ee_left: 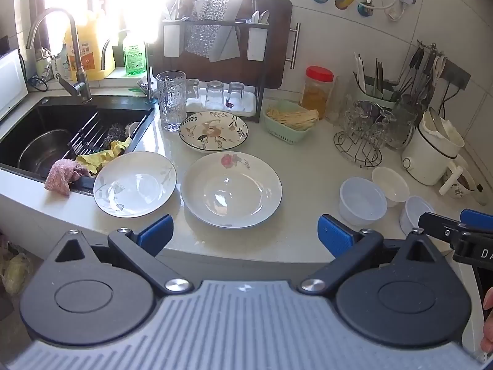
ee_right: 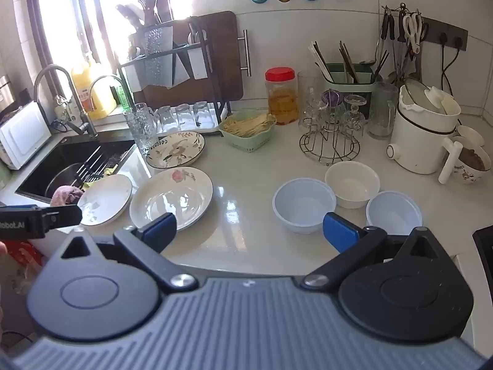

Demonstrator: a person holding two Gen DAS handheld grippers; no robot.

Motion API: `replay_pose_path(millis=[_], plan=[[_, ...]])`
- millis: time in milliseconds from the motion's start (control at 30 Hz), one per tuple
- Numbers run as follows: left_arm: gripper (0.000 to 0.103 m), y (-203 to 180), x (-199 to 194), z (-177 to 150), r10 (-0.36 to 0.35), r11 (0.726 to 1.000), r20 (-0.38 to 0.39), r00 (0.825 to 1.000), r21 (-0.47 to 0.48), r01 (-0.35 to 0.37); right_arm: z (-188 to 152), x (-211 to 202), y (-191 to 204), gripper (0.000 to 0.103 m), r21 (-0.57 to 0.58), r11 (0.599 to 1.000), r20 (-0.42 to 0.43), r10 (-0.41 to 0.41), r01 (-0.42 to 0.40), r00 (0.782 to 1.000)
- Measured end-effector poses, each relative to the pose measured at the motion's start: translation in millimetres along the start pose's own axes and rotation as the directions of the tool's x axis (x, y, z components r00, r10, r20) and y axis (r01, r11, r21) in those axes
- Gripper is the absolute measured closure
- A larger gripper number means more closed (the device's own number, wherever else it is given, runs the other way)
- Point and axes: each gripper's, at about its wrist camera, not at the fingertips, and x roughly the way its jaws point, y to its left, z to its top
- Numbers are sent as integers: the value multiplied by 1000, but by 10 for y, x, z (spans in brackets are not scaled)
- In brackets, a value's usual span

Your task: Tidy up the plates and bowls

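Three plates lie on the white counter: a rose-print plate in the middle, a grey-leaf plate by the sink, and a floral cream plate behind them. Three white bowls stand to the right: a large one, one behind it, and one at the far right. My left gripper is open and empty, just before the rose-print plate. My right gripper is open and empty, in front of the bowls.
A black sink with cloths on its rim is at the left. A tall glass, a rack of glasses, a green basket, a red-lidded jar, a wire glass stand and a white cooker line the back.
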Motion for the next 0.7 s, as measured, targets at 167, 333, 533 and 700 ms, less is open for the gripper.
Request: replay_pose_path(millis=[167,333,533,700], plan=[[2,-53,23,29,-8,1000,-6,1000,18,9,-15,-17,-9,0,24,1000,4,-3,3,1000],[2,-12,9,52,-42,999,1,999,17,42,-25,-42,43,0,6,1000,18,-25,25,1000],[2,18,55,28,-43,999,-7,999,13,43,-40,-51,3,0,15,999,32,-45,45,998],[2,39,55,20,-44,999,-9,999,8,44,-29,-49,-5,0,19,999,26,-39,38,999]])
